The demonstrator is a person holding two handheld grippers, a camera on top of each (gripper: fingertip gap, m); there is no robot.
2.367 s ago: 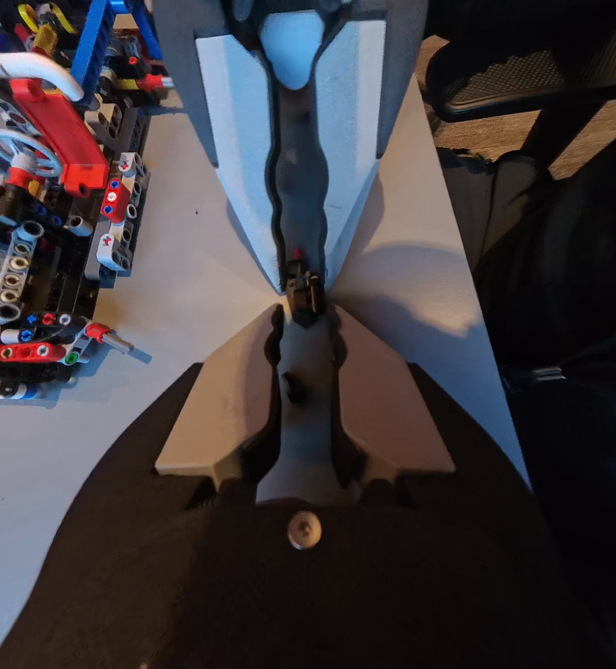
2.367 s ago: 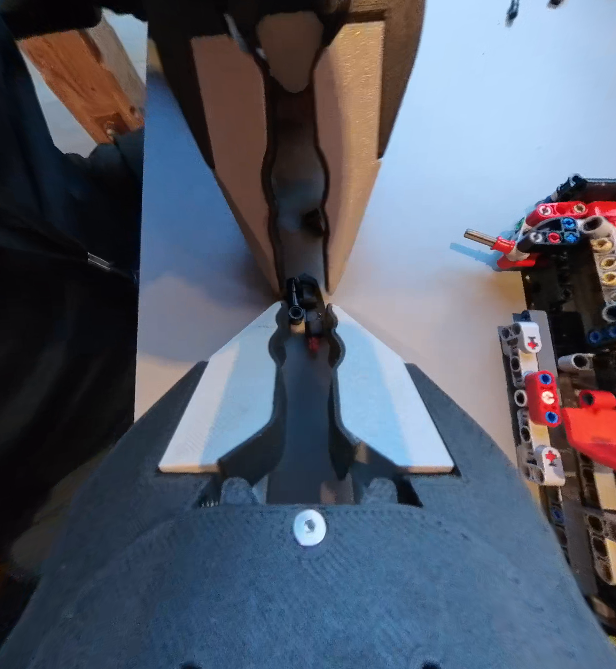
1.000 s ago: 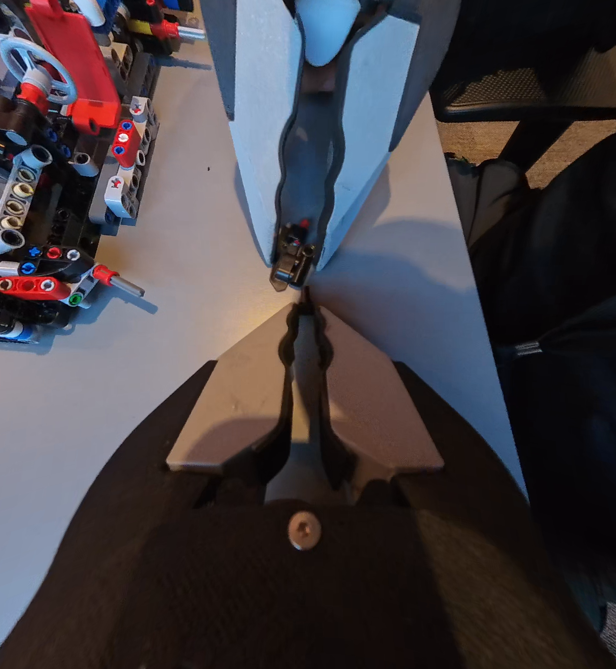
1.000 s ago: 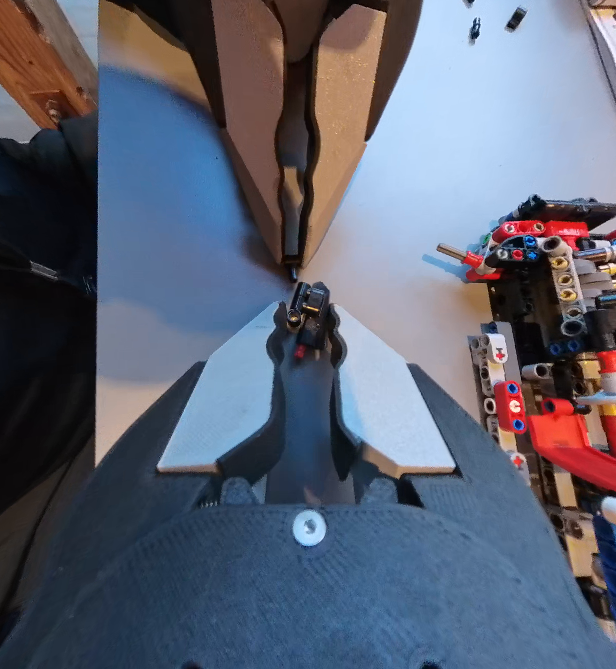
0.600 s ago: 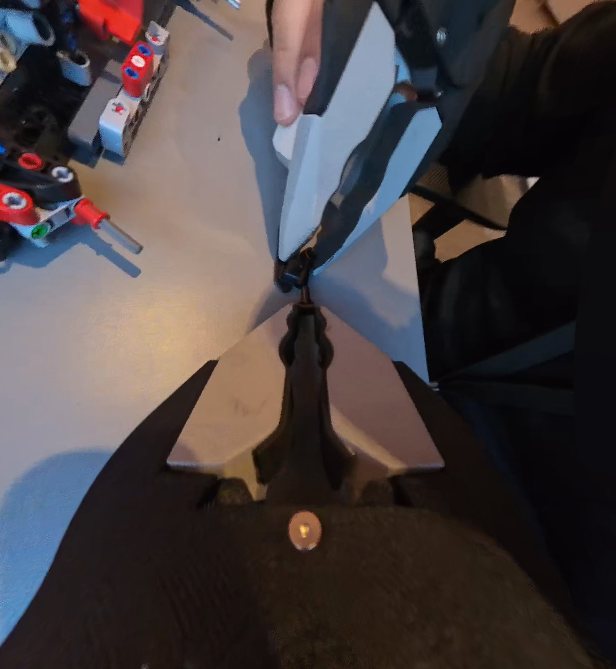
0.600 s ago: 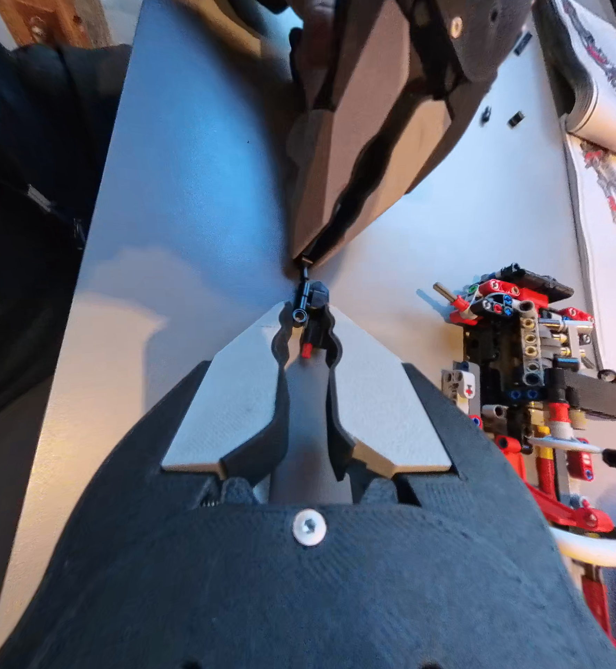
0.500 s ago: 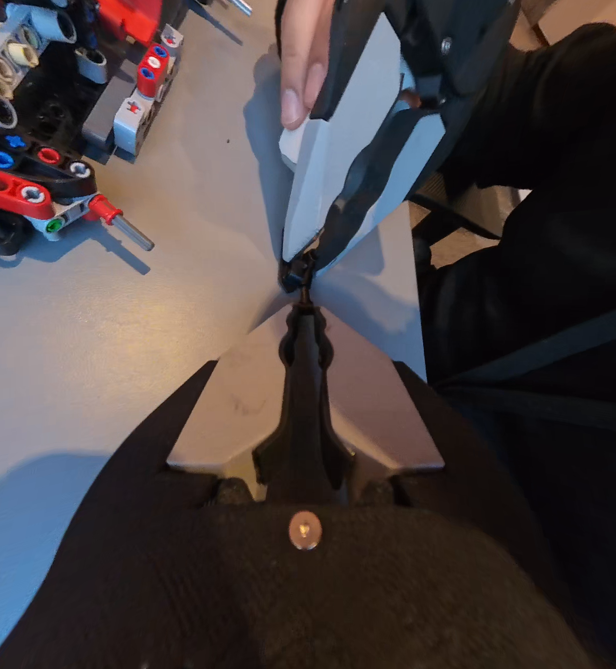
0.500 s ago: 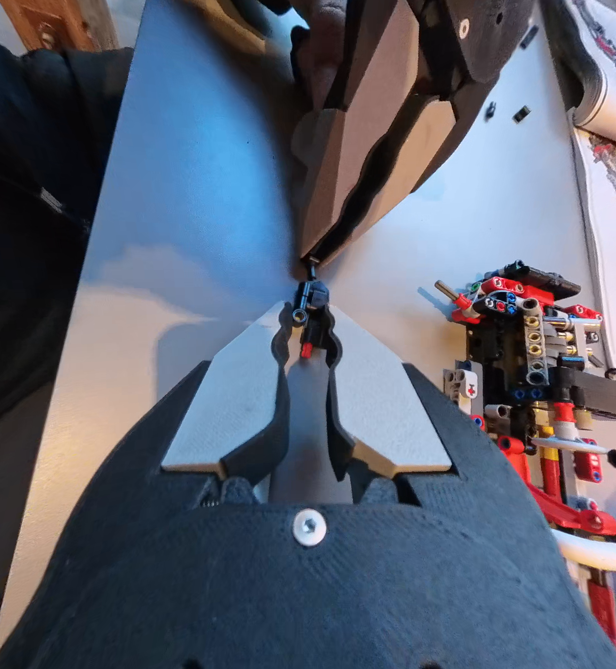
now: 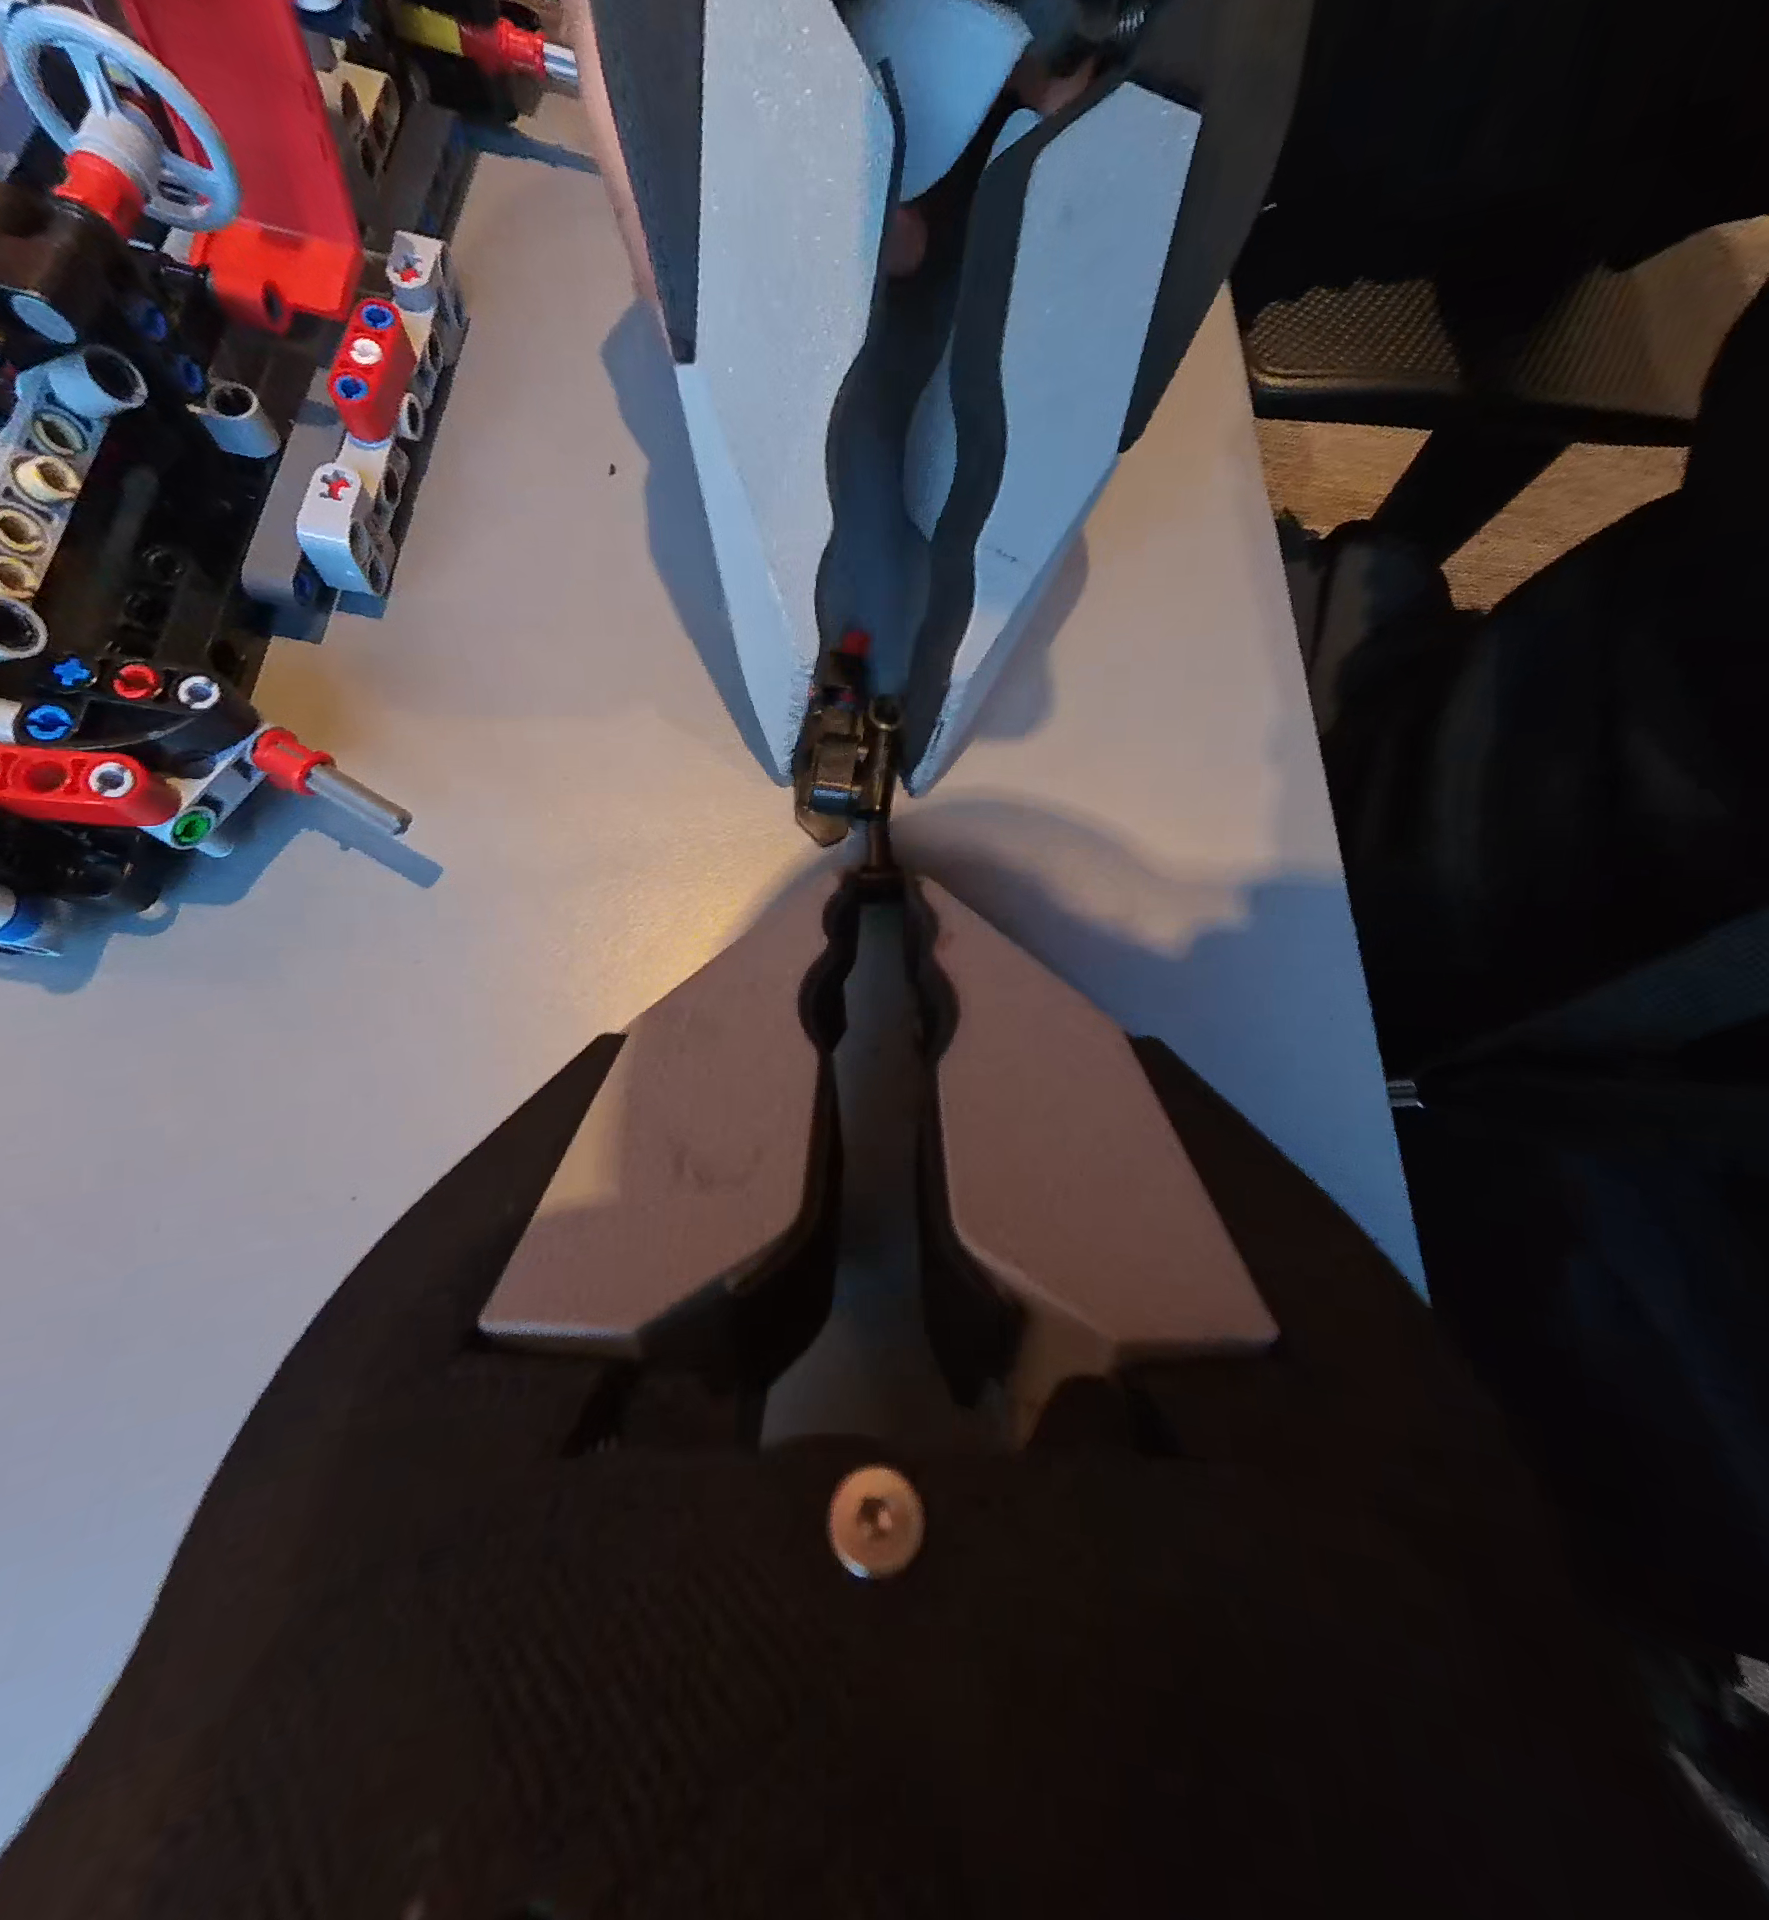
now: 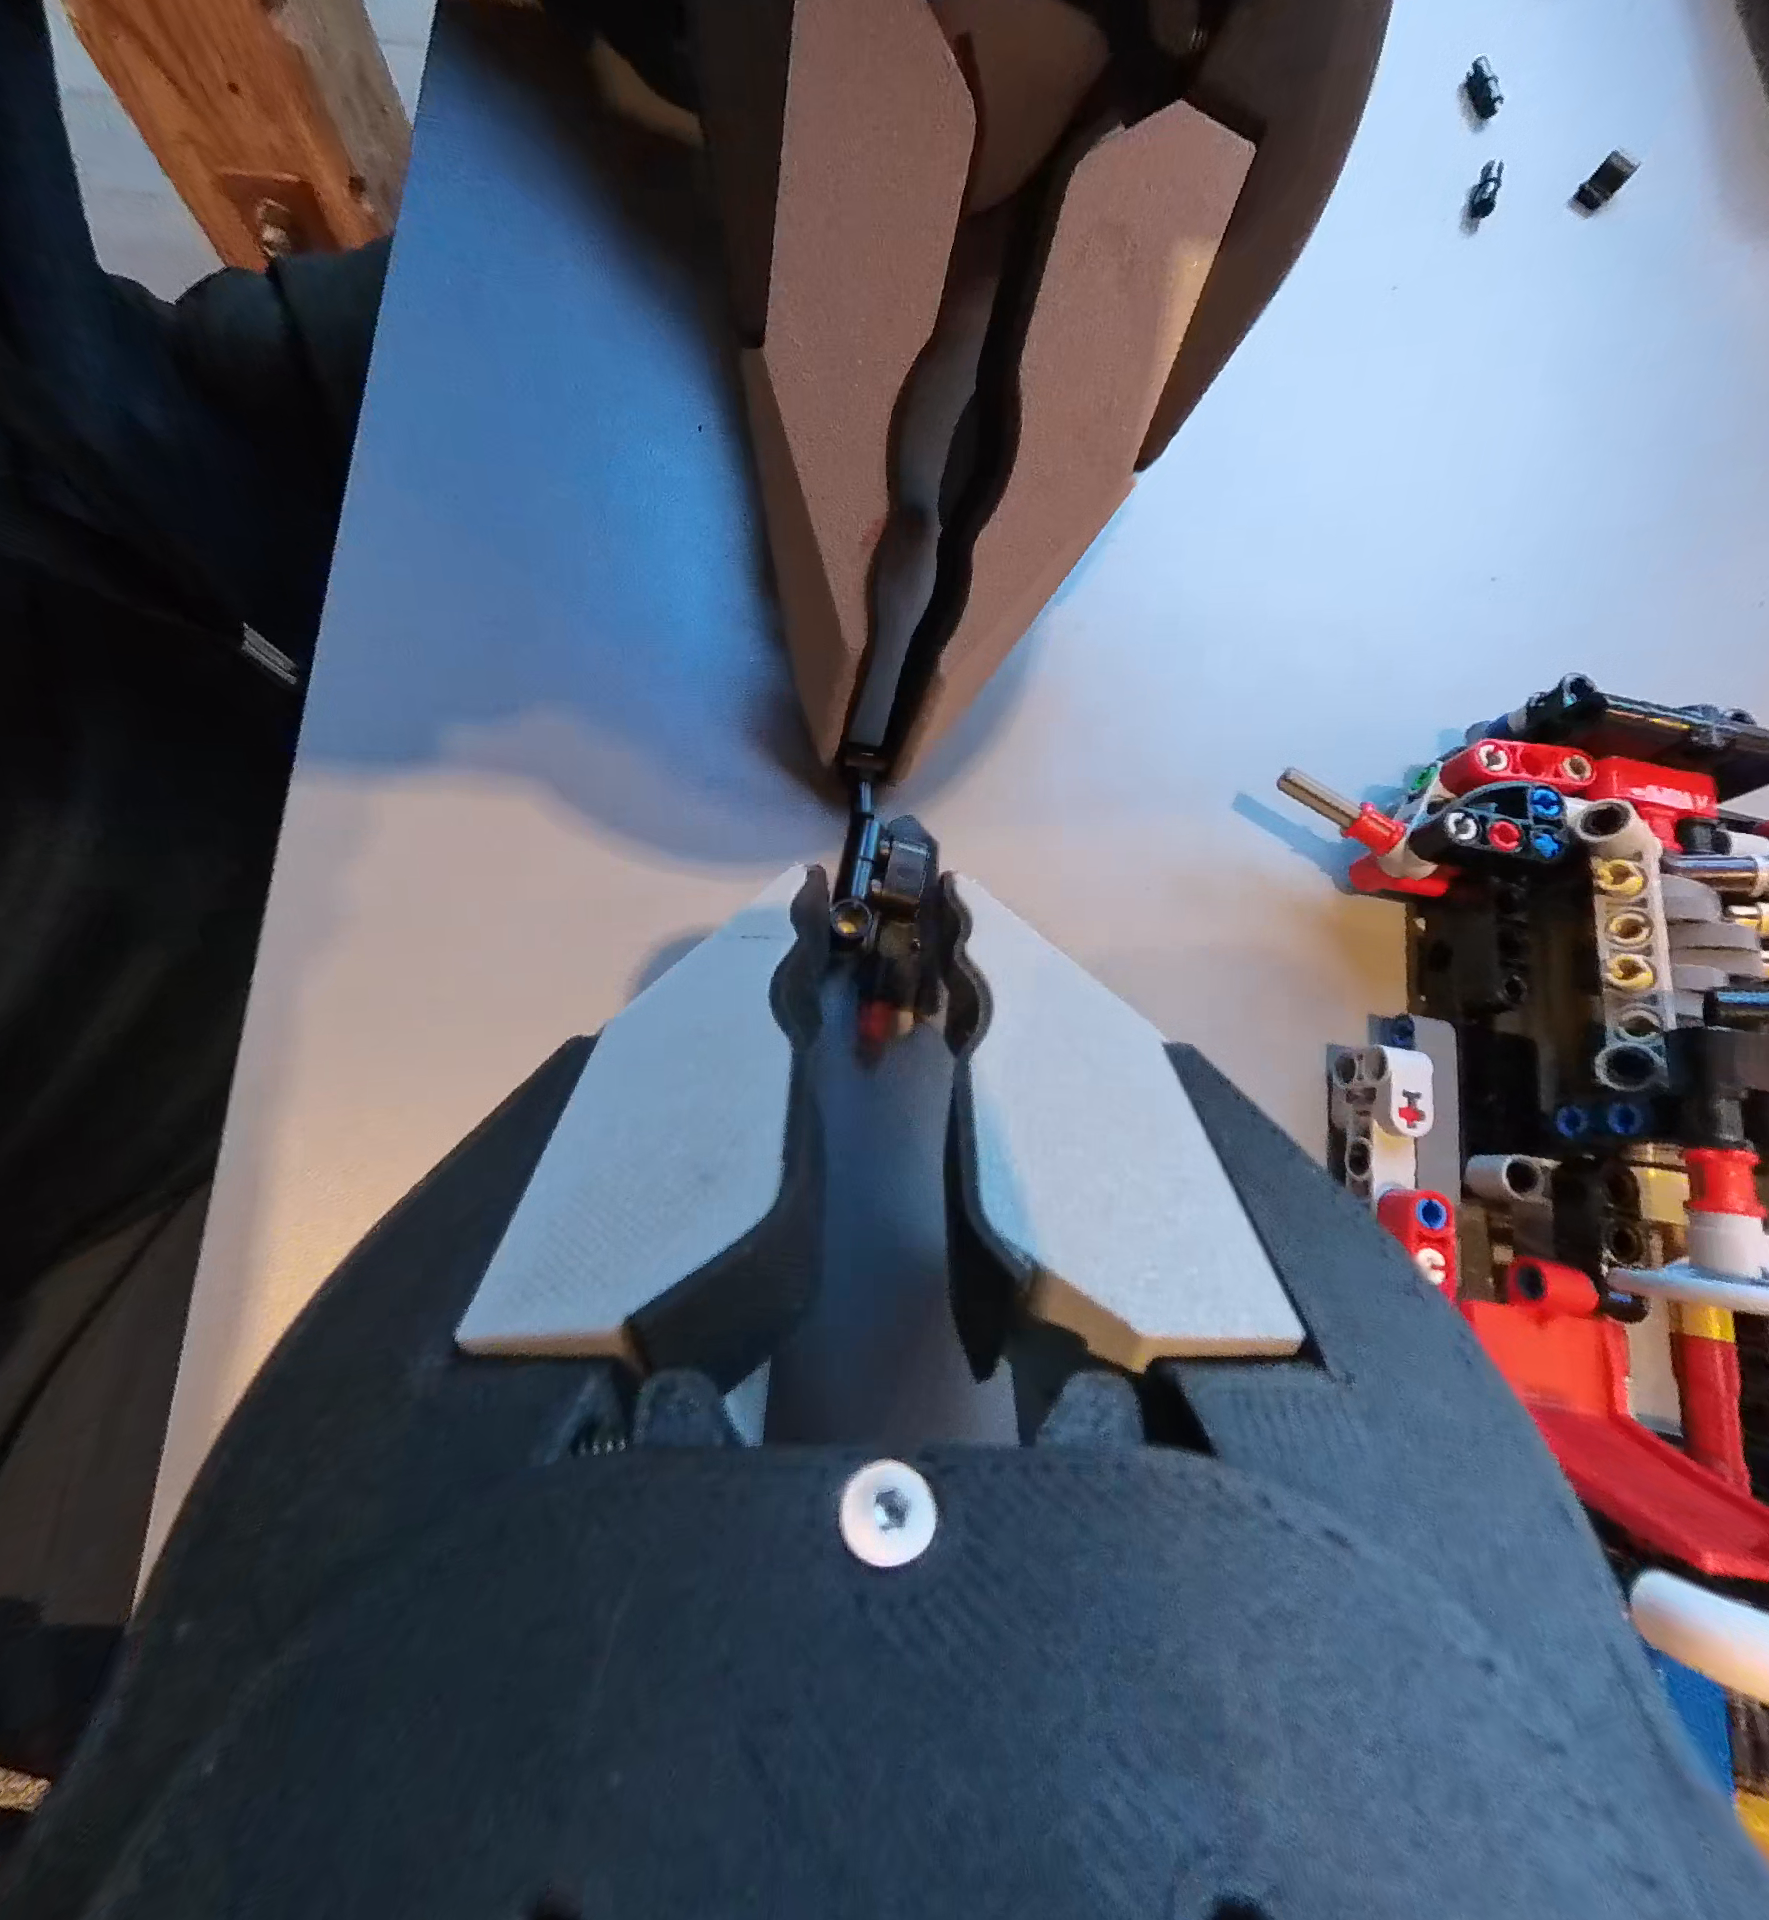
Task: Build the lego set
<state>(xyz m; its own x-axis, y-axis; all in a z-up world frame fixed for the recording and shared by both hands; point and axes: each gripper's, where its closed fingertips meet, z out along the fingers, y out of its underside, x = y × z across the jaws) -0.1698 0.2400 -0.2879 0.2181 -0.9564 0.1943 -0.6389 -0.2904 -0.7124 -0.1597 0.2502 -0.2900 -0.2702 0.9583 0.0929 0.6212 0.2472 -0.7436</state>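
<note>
My right gripper point(image 10: 880, 894) is shut on a small black Lego sub-assembly point(image 10: 895, 883) with a red axle end. My left gripper point(image 9: 875, 883) is shut on a thin black pin point(image 9: 875, 854). The two grippers meet tip to tip just above the white table point(image 9: 236, 1143). The pin point(image 10: 864, 795) touches the sub-assembly's black connector; I cannot tell how far it is in. In the left wrist view the right gripper point(image 9: 849, 779) comes in from the top with the sub-assembly point(image 9: 838, 748). In the right wrist view the left gripper point(image 10: 864, 753) comes in from the top. The large red, black and grey Lego model point(image 9: 80, 520) lies left, and on the right in the right wrist view point(image 10: 1638, 1039).
Three small black loose parts point(image 10: 1482, 182) lie far on the table point(image 10: 1379, 416). A grey axle point(image 9: 355, 800) sticks out of the model towards the grippers. The table edge runs close by, with a person's dark clothing point(image 10: 80, 831) and a wooden leg point(image 10: 236, 125) beyond it. My left and right fingertips are right by each other.
Both grippers have rolled back level from their tilt half a second ago, still tip to tip. The hand on the right gripper has left the view. The model shows more fully.
</note>
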